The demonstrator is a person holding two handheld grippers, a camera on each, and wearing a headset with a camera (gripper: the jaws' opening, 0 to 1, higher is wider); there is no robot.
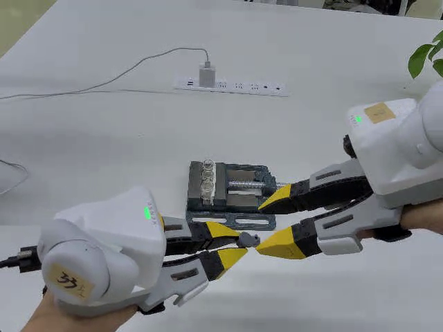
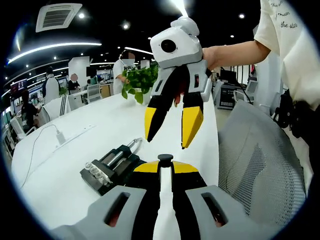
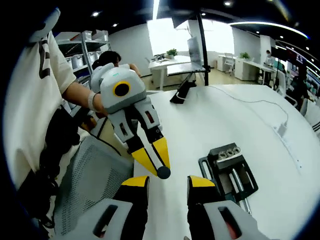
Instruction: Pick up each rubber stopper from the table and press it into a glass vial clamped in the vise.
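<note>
A small grey rubber stopper [image 1: 248,240] is pinched at the yellow tips of my left gripper [image 1: 239,247], which is shut on it above the table. In the left gripper view the stopper [image 2: 165,159] sits right at the jaw tips. My right gripper [image 1: 275,223] faces it tip to tip and is open, its jaws on either side of the stopper [image 3: 163,172]. Behind them the dark vise [image 1: 234,188] clamps a short row of glass vials [image 1: 207,181], seen too as vials [image 3: 228,151] in the right gripper view.
A white power strip [image 1: 232,86] with a charger and cable lies across the far table. Plant leaves [image 1: 426,55] hang at the right edge. A grey mesh chair [image 2: 255,160] stands beside the table. People sit in the background.
</note>
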